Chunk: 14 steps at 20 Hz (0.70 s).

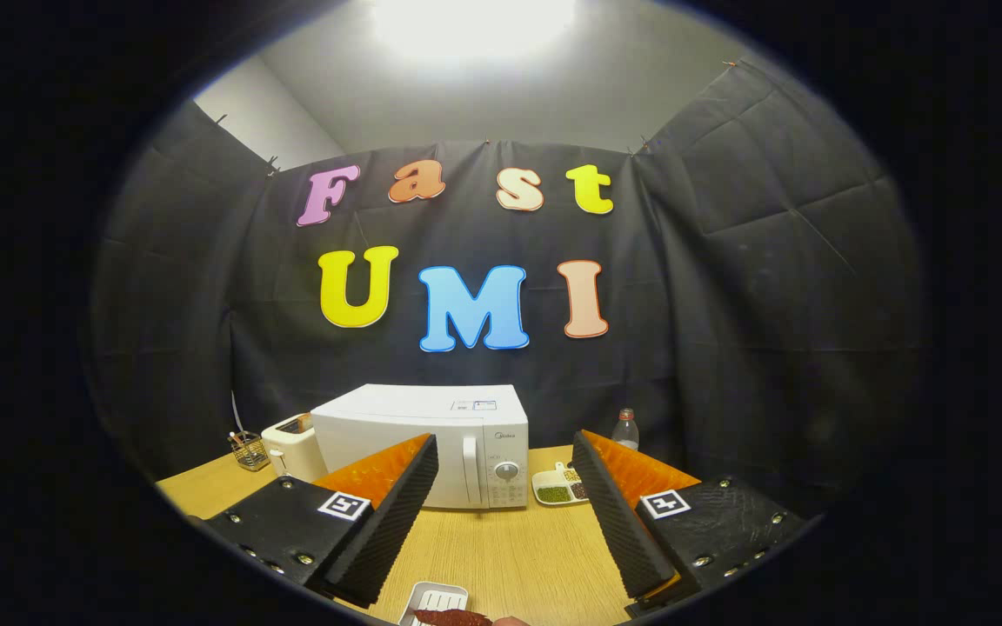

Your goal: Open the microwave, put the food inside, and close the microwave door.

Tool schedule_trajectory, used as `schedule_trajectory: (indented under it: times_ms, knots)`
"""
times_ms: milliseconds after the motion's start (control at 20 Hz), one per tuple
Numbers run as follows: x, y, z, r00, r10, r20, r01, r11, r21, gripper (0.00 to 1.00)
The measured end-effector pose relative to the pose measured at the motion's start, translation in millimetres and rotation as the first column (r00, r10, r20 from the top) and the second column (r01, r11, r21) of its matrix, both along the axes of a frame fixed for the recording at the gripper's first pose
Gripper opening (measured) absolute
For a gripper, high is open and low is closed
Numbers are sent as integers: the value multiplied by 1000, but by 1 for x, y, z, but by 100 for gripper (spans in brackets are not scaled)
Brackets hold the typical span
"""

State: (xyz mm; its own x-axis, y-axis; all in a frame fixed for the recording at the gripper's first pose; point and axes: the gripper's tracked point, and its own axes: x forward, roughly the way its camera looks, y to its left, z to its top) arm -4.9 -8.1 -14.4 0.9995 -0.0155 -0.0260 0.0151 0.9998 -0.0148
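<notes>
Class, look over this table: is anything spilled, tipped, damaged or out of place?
Nothing stands out. The microwave stands square with its door shut, the toaster and bottle are upright, and the gripper is open, holding nothing.

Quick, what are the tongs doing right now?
Tongs: open, holding nothing, the microwave beyond them with its door closed.

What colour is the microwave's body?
White, door shut; the microwave sits beyond the open gripper in the gripper view.
</notes>
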Motion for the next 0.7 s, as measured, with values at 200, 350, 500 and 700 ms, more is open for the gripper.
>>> schedule_trajectory:
  times_ms: [200,350,500,700]
  knots:
    - [17,-3,1,1000,3,-1,-3,1000,-1,97]
    - [35,-1,-3,1000,17,-7,-17,1000,0,97]
    - [57,2,-9,999,32,-27,-32,999,4,97]
    - [90,6,-23,997,57,-57,-57,998,-1,97]
